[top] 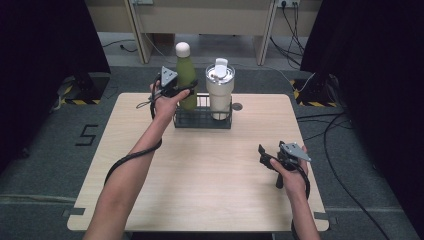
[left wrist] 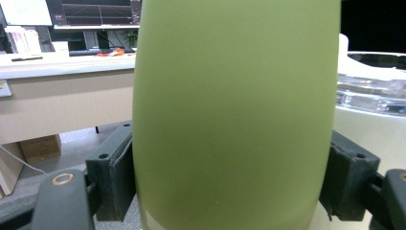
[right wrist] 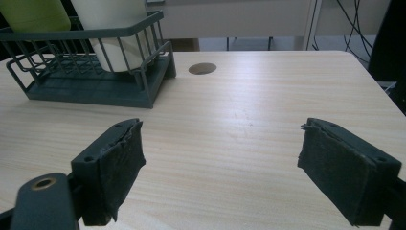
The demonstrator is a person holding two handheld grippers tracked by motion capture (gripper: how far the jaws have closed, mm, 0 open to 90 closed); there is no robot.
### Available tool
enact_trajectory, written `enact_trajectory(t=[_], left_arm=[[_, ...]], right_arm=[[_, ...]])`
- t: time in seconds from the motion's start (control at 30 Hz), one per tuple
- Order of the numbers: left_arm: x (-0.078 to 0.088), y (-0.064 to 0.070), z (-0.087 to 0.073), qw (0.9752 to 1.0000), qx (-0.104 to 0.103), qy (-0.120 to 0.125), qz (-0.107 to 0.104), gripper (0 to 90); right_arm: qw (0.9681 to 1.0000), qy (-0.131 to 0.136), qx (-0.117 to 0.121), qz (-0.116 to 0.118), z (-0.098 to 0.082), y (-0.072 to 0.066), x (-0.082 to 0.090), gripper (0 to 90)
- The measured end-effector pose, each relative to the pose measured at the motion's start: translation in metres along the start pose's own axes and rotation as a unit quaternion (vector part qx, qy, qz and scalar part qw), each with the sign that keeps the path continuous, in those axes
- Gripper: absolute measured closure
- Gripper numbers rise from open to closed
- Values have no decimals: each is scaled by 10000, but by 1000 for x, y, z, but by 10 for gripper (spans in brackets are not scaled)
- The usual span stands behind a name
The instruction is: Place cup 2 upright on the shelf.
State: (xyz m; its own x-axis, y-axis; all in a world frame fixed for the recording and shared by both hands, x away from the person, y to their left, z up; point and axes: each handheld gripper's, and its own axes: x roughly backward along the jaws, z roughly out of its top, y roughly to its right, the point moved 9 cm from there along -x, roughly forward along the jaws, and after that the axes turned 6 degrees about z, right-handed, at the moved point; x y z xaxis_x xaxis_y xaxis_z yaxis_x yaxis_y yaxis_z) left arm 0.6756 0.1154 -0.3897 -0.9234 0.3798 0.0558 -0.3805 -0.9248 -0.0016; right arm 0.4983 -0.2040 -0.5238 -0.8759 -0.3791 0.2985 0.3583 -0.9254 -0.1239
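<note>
Left gripper view: pads of the left hand-held gripper [left wrist: 230,187] pressed against both sides of the green bottle [left wrist: 234,115], pinching its lower body. Bottle upright. Just beside it on the right, the cream tumbler [left wrist: 368,129] with a clear lid.

High view: left hand-held gripper [top: 176,91] at the far side of the bench [top: 200,170], reaching in from the left onto the green bottle [top: 186,75]. Bottle has a cream cap and stands in the left end of the dark wire rack [top: 202,120]. Cream tumbler [top: 220,92] stands in the right end of the same rack, close to the bottle; whether the two touch cannot be told. Cable trails from the left hand-held gripper back along the forearm.

Right hand-held gripper [top: 261,152] near the right, near part of the bench, well apart from the rack, held low above the wood.

Right gripper view: right hand-held gripper [right wrist: 220,172] with jaws spread wide, nothing between them, bare bench top [right wrist: 239,124] beneath. Wire rack [right wrist: 95,72] at far left, round hole in the bench top [right wrist: 202,68] just right of it.
</note>
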Motion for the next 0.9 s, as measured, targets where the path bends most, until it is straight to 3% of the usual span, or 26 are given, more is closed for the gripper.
enact_trajectory(t=[0.67,0.9], left_arm=[[-15,2,-36,9994,112,-328,59,208],[-15,2,-37,9994,131,-308,62,207]], right_arm=[[10000,-43,16,21,-2,0,-1,149],[10000,-73,-11,25,-4,-1,-2,149]])
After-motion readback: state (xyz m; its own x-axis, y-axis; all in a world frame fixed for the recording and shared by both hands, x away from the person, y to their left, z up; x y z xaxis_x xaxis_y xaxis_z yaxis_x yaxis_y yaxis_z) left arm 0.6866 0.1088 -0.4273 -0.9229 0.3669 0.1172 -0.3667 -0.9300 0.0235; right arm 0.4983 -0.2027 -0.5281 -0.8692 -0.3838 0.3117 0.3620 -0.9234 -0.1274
